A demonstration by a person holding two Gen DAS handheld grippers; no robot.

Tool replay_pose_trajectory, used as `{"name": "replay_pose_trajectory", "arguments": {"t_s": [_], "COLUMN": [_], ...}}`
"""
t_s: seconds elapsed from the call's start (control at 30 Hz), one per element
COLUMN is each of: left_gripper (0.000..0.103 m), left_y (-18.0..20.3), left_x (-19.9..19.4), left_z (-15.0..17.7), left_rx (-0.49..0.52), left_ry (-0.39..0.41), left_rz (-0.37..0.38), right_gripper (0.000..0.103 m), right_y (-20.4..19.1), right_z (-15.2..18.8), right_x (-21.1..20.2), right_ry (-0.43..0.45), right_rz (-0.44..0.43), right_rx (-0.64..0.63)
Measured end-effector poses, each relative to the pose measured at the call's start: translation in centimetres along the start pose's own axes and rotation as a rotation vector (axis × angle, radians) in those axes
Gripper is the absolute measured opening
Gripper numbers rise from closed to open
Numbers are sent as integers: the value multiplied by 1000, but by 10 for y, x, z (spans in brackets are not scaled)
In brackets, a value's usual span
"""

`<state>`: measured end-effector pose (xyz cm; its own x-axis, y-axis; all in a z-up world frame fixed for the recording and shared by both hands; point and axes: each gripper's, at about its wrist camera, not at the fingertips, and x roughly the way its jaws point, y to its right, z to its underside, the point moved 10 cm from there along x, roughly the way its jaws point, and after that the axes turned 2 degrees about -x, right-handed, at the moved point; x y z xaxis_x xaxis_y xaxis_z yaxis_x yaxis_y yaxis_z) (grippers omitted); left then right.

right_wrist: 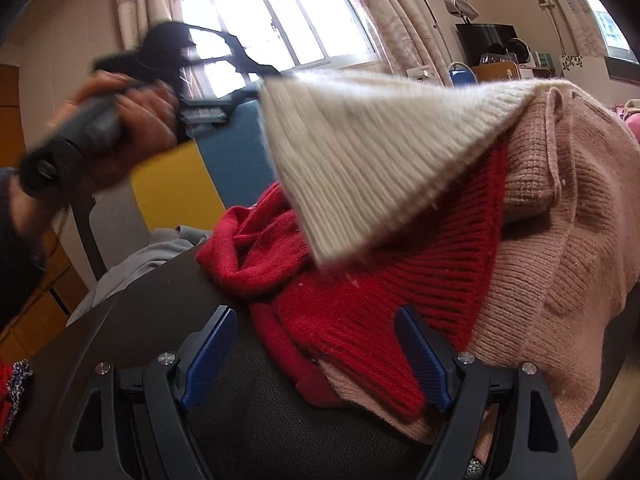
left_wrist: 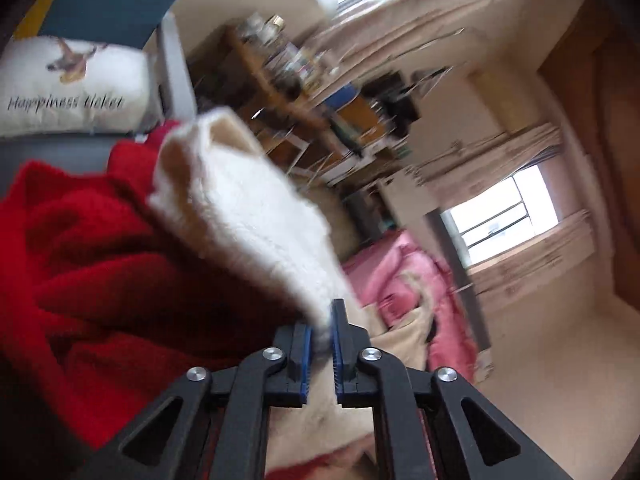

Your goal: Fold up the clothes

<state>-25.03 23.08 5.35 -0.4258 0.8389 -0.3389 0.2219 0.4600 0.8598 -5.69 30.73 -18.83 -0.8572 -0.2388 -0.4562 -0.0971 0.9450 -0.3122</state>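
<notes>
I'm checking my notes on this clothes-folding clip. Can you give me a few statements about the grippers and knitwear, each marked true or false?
1. The left gripper is shut on the cream sweater. True.
2. The right gripper grips the red sweater. False: its jaws stand open around it.
3. The cream sweater is lifted above the pile. True.
4. The pink sweater lies left of the red one in the right wrist view. False: it lies to the right.

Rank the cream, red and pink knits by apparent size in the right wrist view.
1. pink knit
2. cream knit and red knit: look alike. The cream one hangs lifted nearer the camera, so I won't rank them.
</notes>
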Motion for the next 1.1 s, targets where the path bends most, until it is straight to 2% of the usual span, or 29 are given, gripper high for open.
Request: {"name": "replay_pose_trajectory", "arguments": {"t_s": [0.1, 0.2, 0.27, 0.4, 0.43, 0.47, 0.5, 0.53, 0.57, 0.73, 0.9, 1.03, 1.1], "left_gripper": [0, 0, 0, 1, 6, 23, 36, 59, 72, 75, 76, 82, 79], "left_y": [17, -3, -15, -70, -86, -104, -115, -123, -132, -132, -114, -110, -106], "left_x": [-60, -76, -71, -49, -42, -33, -26, -20, -14, 24, 76, 116, 128], "left_z": [-11, -7, -1, 30, 38, 47, 50, 52, 54, 44, 25, 24, 26], "left_rx": [58, 127, 186, 95, 56, 15, -12, -33, -54, -38, -39, -25, -12], "left_ry": [97, 107, 97, 22, -7, -37, -45, -44, -43, -64, -96, -116, -128], "left_rz": [45, -46, -144, -239, -248, -261, -266, -268, -270, -274, -244, -257, -257], "right_gripper": [84, 84, 84, 84, 84, 84, 84, 84, 84, 86, 93, 96, 96], "right_y": [-8, -14, -9, -2, 0, 1, 1, 0, 0, 0, -4, -6, -7], "right_z": [1, 1, 0, 1, 3, 6, 8, 8, 8, 10, 8, 9, 10], "right_x": [-1, -12, -19, -14, -13, -14, -15, -15, -14, -12, -2, -3, -5], "right_ry": [-55, -59, -41, -58, -61, -62, -59, -55, -51, -27, -14, -9, 1], "right_rz": [15, -36, -67, -69, -68, -67, -64, -57, -50, -20, -7, -15, -17], "right_rx": [-20, 59, 161, 247, 255, 257, 241, 212, 183, 55, 38, 23, 24]}}
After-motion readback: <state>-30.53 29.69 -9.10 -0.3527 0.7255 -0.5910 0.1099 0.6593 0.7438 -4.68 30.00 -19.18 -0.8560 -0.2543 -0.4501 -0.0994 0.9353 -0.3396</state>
